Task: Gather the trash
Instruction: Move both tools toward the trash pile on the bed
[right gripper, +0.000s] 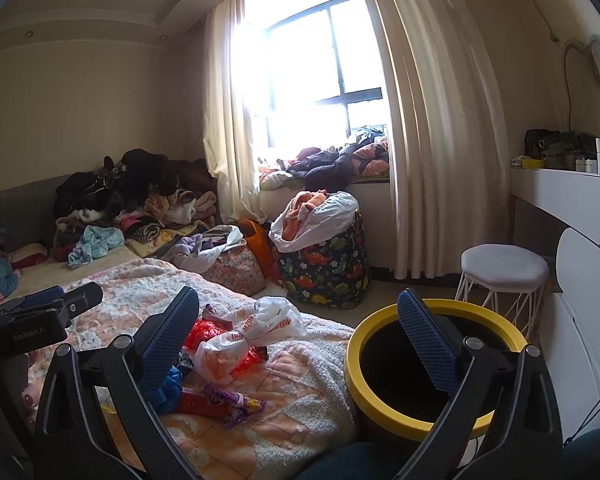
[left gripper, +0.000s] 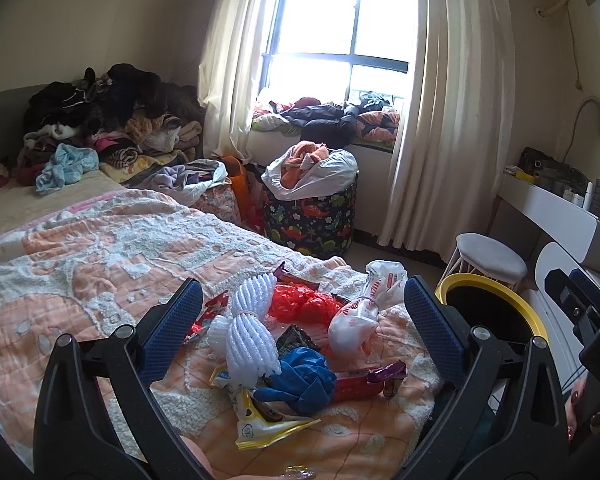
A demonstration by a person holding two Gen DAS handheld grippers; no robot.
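Through the left wrist I see my left gripper [left gripper: 302,308] spread wide, empty, above the trash pile [left gripper: 296,344] on the bedspread [left gripper: 80,248], while the right wrist shows my right gripper [right gripper: 298,336] equally agape beside the yellow-rimmed bin [right gripper: 388,416], so I'd pinch the white foam net [left gripper: 252,328] low.

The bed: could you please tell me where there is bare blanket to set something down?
The blanket lies bare left of the trash pile, up to the clothes heap. A smaller free strip runs between the pile and the yellow-rimmed bin. The near corner is crowded with wrappers and bags.
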